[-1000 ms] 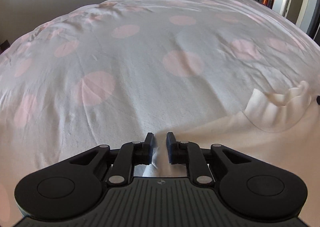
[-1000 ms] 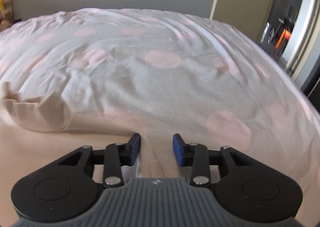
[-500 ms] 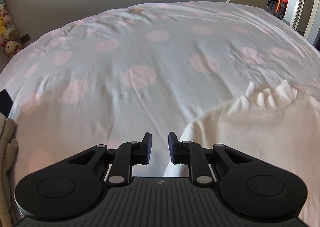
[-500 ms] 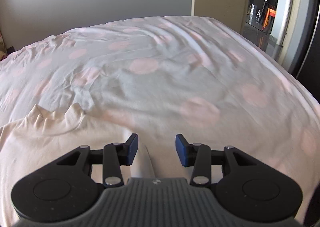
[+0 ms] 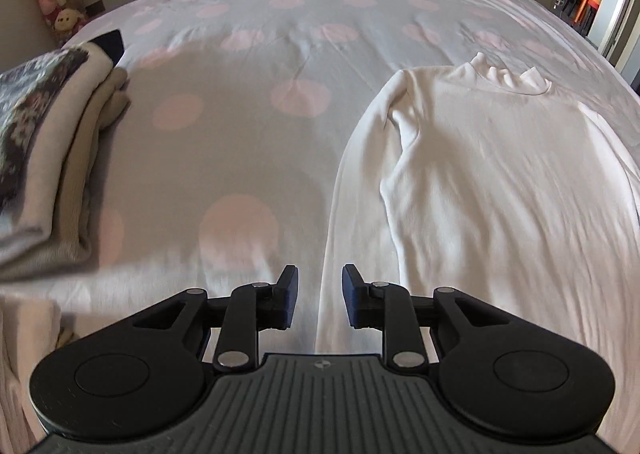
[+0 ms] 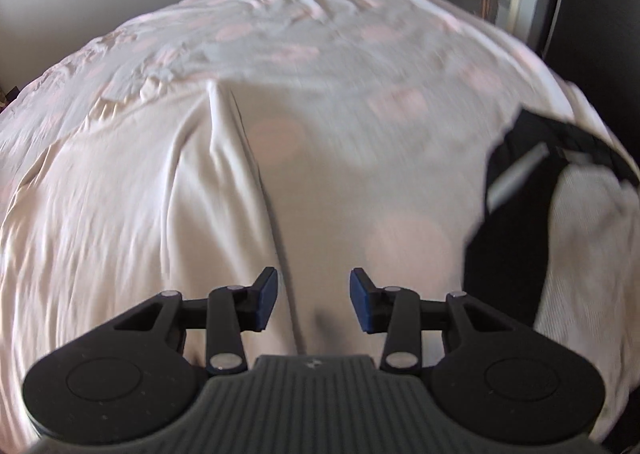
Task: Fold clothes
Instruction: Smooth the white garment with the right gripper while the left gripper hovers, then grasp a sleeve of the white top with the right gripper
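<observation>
A cream top (image 5: pixel 492 158) lies spread flat on the spotted bedspread (image 5: pixel 248 66), collar toward the far end. Both the left gripper (image 5: pixel 319 302) and right gripper (image 6: pixel 313 300) hang above it, released and empty. Folded clothes (image 5: pixel 44 142) sit stacked off to the left.
</observation>
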`<act>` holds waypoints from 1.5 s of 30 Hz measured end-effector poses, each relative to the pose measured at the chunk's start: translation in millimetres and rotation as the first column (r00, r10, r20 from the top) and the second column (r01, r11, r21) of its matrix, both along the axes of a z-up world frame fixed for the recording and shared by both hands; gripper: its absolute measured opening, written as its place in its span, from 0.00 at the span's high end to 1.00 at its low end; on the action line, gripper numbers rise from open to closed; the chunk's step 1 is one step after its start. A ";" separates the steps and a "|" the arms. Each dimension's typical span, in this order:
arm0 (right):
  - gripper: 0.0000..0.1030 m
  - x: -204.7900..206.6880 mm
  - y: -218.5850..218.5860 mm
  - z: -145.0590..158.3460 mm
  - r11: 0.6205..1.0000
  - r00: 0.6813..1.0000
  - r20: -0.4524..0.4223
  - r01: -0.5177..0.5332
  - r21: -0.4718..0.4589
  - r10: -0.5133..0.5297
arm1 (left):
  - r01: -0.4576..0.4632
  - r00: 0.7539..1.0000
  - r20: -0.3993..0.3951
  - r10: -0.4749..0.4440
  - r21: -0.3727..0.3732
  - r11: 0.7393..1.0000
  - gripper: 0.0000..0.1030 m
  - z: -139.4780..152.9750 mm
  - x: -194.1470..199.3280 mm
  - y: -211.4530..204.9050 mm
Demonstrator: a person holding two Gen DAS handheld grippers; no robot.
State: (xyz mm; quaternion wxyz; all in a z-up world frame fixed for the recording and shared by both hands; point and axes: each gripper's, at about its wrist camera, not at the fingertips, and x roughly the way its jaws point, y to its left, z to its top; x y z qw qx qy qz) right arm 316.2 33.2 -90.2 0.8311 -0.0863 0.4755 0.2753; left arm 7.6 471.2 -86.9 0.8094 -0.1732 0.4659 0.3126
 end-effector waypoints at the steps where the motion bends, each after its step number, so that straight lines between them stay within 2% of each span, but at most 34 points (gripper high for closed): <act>1: 0.58 -8.3 -10.1 -1.1 1.000 1.000 -0.024 0.007 -0.005 -0.007 | -0.010 1.000 0.007 0.010 -0.010 1.000 0.77 -0.2 -6.9 -5.8; 6: 0.56 -34.8 -42.2 -14.2 0.999 0.986 -0.162 0.038 -0.026 -0.042 | -0.035 0.998 0.059 0.037 -0.038 0.999 0.71 -1.1 -34.2 -32.1; 10: 0.51 -38.0 -55.5 -36.7 0.991 0.936 -0.330 0.135 0.018 -0.122 | -0.068 0.992 0.096 0.076 -0.082 0.994 0.67 -15.1 -49.6 -41.6; 11: 0.53 -38.1 -55.9 -42.9 0.987 0.921 -0.362 0.161 0.024 -0.142 | -0.078 0.991 0.098 0.087 -0.096 0.992 0.67 -19.5 -52.8 -43.1; 13: 0.74 -42.5 -52.5 -51.1 0.983 0.907 -0.387 0.186 0.010 -0.168 | -0.087 0.991 0.088 0.097 -0.112 0.990 0.67 -24.9 -56.6 -45.2; 14: 0.86 -45.8 -50.8 -48.4 0.981 0.910 -0.376 0.195 0.020 -0.173 | -0.091 0.992 0.081 0.100 -0.103 0.990 0.67 -25.7 -58.3 -46.0; 17: 0.93 -59.0 -48.0 -34.5 0.975 0.931 -0.315 0.214 0.064 -0.184 | -0.111 0.991 0.070 0.117 -0.092 0.990 0.67 -27.5 -62.8 -45.9; 21: 0.94 -88.4 -34.8 -8.6 0.980 0.975 -0.177 0.157 0.126 -0.133 | -0.109 0.991 0.070 0.115 -0.086 0.990 0.67 -29.4 -64.4 -48.1; 23: 0.94 -105.8 -24.3 2.2 0.979 0.987 -0.132 0.116 0.170 -0.094 | -0.100 0.992 0.073 0.105 -0.076 0.992 0.67 -28.9 -64.2 -50.5; 27: 0.94 -137.1 8.7 15.9 0.976 0.997 -0.079 0.012 0.216 0.005 | -0.082 0.993 0.079 0.086 -0.057 0.995 0.67 -28.1 -63.9 -55.0; 32: 0.94 -165.2 52.8 1.9 0.980 0.994 -0.053 -0.089 0.176 0.100 | -0.089 0.988 0.116 0.100 -0.093 0.992 0.67 -30.0 -71.2 -49.7; 35: 0.91 -173.1 71.4 -15.7 0.987 0.991 -0.072 -0.107 0.122 0.116 | -0.112 0.981 0.139 0.133 -0.147 0.983 0.67 -35.2 -76.6 -41.5; 38: 0.81 -175.1 84.6 -34.0 0.992 0.988 -0.102 -0.112 0.065 0.119 | -0.135 0.971 0.166 0.171 -0.211 0.968 0.67 -42.2 -80.6 -31.3; 43: 0.74 -174.5 78.4 -17.7 0.988 0.985 -0.098 -0.139 0.062 0.145 | -0.131 0.971 0.162 0.174 -0.244 0.961 0.67 -50.0 -75.8 -26.8; 45: 0.68 -172.3 68.6 -0.2 0.988 0.986 -0.077 -0.142 0.068 0.147 | -0.120 0.973 0.165 0.162 -0.242 0.963 0.67 -50.1 -73.6 -26.7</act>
